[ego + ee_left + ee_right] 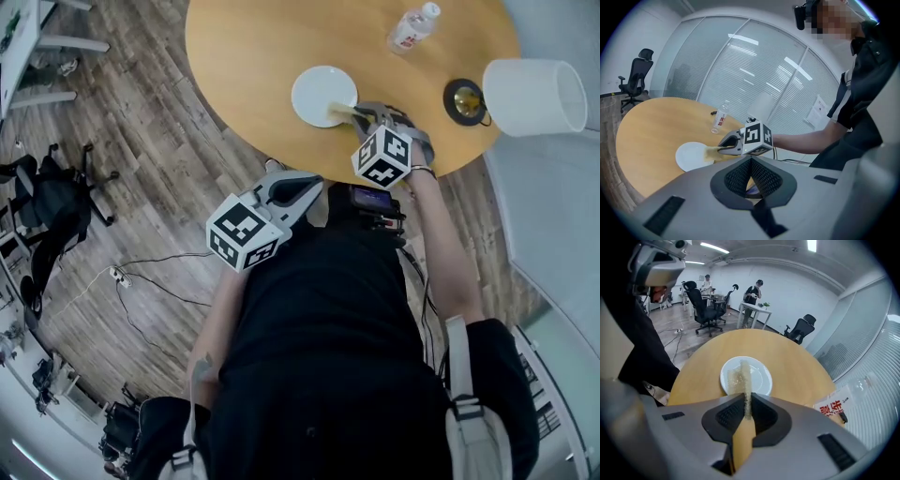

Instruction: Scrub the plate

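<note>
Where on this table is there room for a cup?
The table is bare all along its left, beside the plate. Crowded on the right: the bottle, the lamp, and the right gripper holding a sponge on the plate.

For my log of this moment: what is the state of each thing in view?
plate: lies flat on the table
sponge: clamped on edge, its tip over the plate
right gripper: shut on sponge
left gripper: shut, empty, held off the table
bottle: upright, cap on
</note>
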`<state>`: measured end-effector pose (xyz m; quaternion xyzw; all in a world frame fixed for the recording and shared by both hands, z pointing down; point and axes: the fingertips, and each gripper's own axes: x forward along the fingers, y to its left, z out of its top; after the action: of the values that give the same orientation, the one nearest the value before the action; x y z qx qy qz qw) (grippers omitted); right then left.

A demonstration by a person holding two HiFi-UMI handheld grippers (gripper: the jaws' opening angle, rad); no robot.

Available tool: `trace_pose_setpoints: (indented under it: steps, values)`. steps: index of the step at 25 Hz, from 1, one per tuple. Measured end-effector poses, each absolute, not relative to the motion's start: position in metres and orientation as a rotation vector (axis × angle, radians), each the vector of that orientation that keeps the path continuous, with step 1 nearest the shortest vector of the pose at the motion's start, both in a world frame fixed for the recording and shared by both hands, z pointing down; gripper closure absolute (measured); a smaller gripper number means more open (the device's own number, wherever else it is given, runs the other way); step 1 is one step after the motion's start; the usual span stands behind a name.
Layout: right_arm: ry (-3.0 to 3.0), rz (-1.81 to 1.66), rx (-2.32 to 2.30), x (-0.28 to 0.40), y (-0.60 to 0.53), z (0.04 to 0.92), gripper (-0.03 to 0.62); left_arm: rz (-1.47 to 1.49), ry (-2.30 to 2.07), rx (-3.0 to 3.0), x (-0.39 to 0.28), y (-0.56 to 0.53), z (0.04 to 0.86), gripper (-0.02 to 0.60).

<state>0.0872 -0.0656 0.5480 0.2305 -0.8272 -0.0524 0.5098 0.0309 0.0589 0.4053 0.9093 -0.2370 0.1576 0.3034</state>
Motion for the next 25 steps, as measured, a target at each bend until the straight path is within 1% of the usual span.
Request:
trace_pose_setpoints:
  steps: [6, 16, 20, 25]
  values:
    - [-2.084, -0.011, 0.642, 0.125, -0.038, 0.507, 0.56, 0.402, -0.557, 2.461, 0.073, 0.056, 0.403, 0.574]
    - [-2.107, 0.061, 0.835, 0.22, 0.013, 0.444, 0.562, 0.412, -0.375, 2.557, 0.15, 0.057, 0.388, 0.574]
    - [-2.151, 0.112, 0.946, 0.238, 0.03, 0.422, 0.563, 0.422, -0.341, 2.57, 0.162, 0.06, 0.385, 0.573]
    - [-2.325, 0.255, 1.031, 0.239, 0.04, 0.393, 0.566, 0.432, -0.343, 2.578, 0.166, 0.063, 0.386, 0.573]
